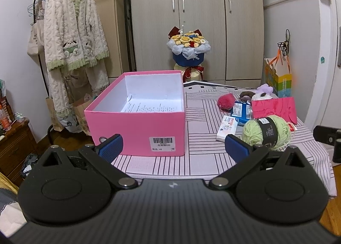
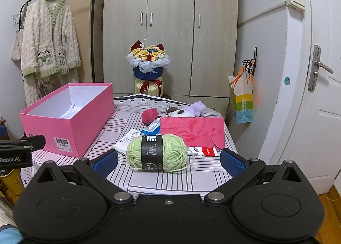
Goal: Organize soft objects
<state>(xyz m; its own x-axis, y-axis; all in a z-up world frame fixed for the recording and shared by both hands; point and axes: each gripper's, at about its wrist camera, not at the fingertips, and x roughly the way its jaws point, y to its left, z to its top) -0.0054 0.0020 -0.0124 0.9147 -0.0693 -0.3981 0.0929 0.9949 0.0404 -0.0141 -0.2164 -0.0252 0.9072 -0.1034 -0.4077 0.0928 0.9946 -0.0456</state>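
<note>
An open pink shoebox (image 1: 136,128) (image 2: 70,124) stands on the left of the striped table, with only a printed sheet inside. A green yarn ball (image 2: 156,155) (image 1: 267,132) lies near the table's front. Behind it sit a red pompom (image 2: 150,116) (image 1: 226,100) and small plush toys (image 2: 187,111) (image 1: 259,93). My left gripper (image 1: 173,148) hangs open in front of the box, nothing between its blue pads. My right gripper (image 2: 169,160) is open too, just short of the yarn ball.
A red envelope (image 2: 196,132), a tissue pack (image 2: 126,140), a blue packet (image 2: 152,127) and a toothpaste tube (image 2: 204,151) lie among the soft items. A paper gift bag (image 2: 242,101) stands at the right, a bouquet (image 2: 148,60) and wardrobe behind, a clothes rack (image 1: 74,30) left.
</note>
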